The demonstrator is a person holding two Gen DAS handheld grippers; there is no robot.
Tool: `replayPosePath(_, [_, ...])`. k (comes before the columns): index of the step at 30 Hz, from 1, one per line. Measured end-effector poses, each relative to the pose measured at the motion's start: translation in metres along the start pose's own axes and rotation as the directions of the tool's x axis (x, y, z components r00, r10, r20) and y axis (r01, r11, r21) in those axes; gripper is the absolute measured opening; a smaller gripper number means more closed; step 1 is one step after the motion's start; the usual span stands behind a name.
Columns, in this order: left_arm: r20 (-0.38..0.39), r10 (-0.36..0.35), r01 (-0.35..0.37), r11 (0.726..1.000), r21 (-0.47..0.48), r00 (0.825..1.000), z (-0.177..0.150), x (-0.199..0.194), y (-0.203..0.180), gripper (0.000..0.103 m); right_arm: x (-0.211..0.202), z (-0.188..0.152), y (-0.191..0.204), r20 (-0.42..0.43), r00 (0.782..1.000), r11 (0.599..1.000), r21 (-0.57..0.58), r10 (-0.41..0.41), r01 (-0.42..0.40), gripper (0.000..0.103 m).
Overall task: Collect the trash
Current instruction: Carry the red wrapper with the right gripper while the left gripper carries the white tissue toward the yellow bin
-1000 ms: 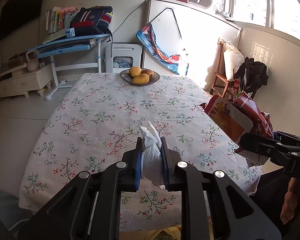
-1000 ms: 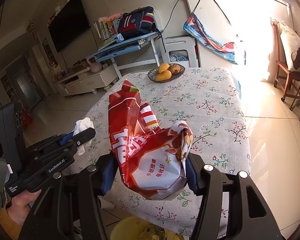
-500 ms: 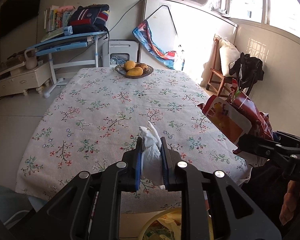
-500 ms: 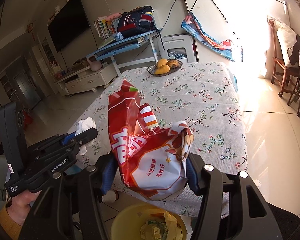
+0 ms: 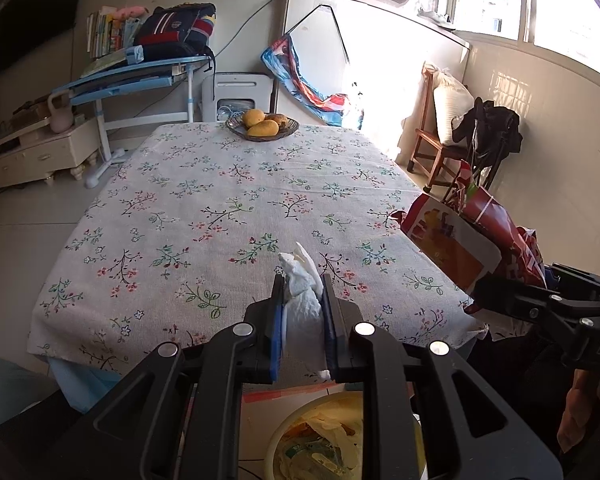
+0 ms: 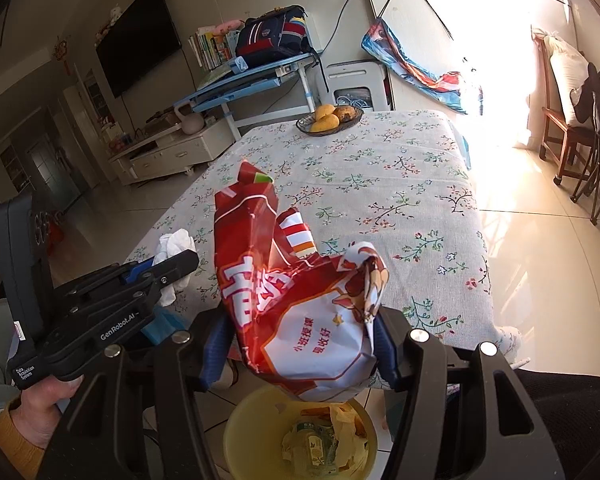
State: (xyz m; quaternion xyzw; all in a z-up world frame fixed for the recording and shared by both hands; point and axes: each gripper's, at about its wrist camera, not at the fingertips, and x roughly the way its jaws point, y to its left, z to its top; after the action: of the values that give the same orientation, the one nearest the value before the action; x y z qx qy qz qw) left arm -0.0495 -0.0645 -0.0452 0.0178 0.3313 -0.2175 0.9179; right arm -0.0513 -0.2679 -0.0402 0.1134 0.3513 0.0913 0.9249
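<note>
My left gripper [image 5: 303, 312] is shut on a crumpled white tissue [image 5: 302, 286], held over the near edge of the flowered table [image 5: 220, 200]. From the right wrist view the same tissue [image 6: 175, 246] sticks out of the left gripper [image 6: 180, 266] at the left. My right gripper [image 6: 300, 344] is shut on a crumpled red and white snack bag [image 6: 296, 300]; that bag [image 5: 464, 236] shows at the right in the left wrist view. A yellow trash bin [image 6: 260, 424] with wrappers inside stands on the floor right below both grippers, its rim [image 5: 284, 428] partly hidden by the fingers.
A bowl of mangoes [image 5: 262, 124] sits at the table's far end. A wooden chair [image 5: 440, 140] with a cushion and dark clothes stands at the right by the sunlit wall. A blue desk [image 5: 140, 76] with a backpack is behind the table. A hand [image 6: 40, 396] grips the left tool.
Both grippers drew back from over the table toward its near edge and sank a little. The yellow bin came into view beneath them. Both grips are unchanged.
</note>
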Motion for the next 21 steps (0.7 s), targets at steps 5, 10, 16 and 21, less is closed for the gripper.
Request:
replayPosePath(5, [-0.007, -0.004, 0.004, 1.000, 0.004, 1.000, -0.008, -0.005, -0.004, 0.017, -0.006, -0.008, 0.001, -0.009, 1.000, 1.000, 0.007, -0.002, 0.002, 0.059])
replayPosePath(10, [-0.012, -0.005, 0.005, 1.000, 0.008, 1.000, -0.013, -0.008, -0.007, 0.017, -0.008, -0.016, 0.002, -0.026, 1.000, 1.000, 0.011, -0.003, 0.004, 0.059])
replayPosePath(16, [-0.021, -0.004, 0.004, 1.000, 0.010, 1.000, -0.020, -0.011, -0.008, 0.017, -0.013, -0.025, 0.000, -0.042, 0.999, 1.000, 0.026, -0.007, 0.008, 0.060])
replayPosePath(21, [-0.026, -0.003, 0.003, 1.000, 0.012, 1.000, -0.025, -0.015, -0.008, 0.017, -0.017, -0.032, 0.001, -0.051, 0.999, 1.000, 0.028, -0.007, 0.009, 0.060])
